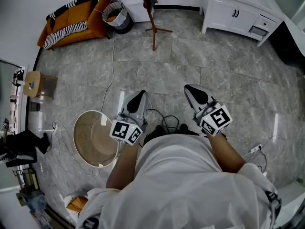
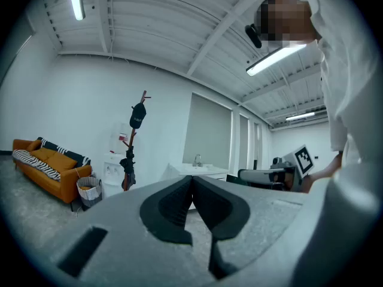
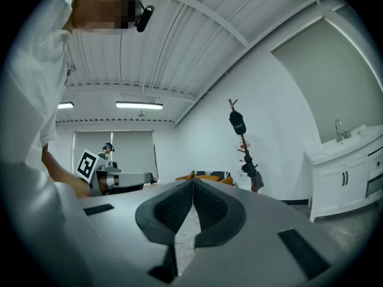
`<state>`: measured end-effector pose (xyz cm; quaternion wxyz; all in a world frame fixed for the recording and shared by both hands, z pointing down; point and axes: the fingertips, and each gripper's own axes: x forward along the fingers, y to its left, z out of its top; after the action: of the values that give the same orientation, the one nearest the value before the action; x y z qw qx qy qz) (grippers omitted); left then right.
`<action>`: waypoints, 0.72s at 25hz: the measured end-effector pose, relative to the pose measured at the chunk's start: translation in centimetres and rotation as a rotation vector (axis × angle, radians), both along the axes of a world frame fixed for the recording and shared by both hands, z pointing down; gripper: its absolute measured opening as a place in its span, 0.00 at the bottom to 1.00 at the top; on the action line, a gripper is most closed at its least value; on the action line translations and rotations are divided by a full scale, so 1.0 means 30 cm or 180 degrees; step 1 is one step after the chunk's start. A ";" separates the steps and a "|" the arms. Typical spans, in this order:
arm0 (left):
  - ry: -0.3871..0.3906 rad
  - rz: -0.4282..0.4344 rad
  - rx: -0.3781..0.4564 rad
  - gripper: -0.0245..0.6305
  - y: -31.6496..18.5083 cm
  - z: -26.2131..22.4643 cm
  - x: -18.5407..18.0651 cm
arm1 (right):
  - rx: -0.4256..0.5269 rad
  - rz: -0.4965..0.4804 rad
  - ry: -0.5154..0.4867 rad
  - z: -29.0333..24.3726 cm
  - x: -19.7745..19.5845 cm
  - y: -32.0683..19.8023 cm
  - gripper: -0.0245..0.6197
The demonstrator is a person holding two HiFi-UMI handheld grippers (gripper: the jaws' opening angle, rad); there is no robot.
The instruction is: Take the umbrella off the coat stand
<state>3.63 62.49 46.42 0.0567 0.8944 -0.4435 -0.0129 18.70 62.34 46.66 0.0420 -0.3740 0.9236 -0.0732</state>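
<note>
The wooden coat stand (image 1: 153, 23) rises at the far side of the room by the white wall. A dark folded umbrella (image 2: 127, 166) hangs from its lower pegs, with a black cap (image 2: 138, 115) higher up. In the right gripper view the umbrella (image 3: 251, 172) hangs on the stand under the cap (image 3: 237, 123). My left gripper (image 1: 138, 95) and right gripper (image 1: 192, 90) are held level close to my body, far short of the stand. Both are shut, jaw pads pressed together with nothing between them.
An orange sofa (image 1: 76, 18) and a wire basket (image 1: 116, 14) stand left of the stand. To its right is a white cabinet (image 1: 238, 11). A round beige tub (image 1: 94, 137) and black cables (image 1: 164, 120) lie on the grey tile floor near my feet.
</note>
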 end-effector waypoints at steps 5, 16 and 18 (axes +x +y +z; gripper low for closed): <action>-0.0066 0.0029 -0.0065 0.06 0.023 0.037 0.093 | 0.0067 -0.0022 0.0027 0.020 0.098 0.006 0.06; 0.0034 -0.0176 -0.0373 0.06 -0.023 0.161 0.014 | -0.0004 -0.0183 -0.0307 0.094 0.101 -0.069 0.06; 0.0072 -0.0161 -0.0406 0.06 -0.066 0.187 0.004 | -0.0091 -0.0167 -0.0300 0.116 0.085 -0.116 0.06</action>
<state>3.75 60.52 52.03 0.1182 0.8773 -0.4652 0.0039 21.25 58.87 50.15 0.0781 -0.3464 0.9289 -0.1050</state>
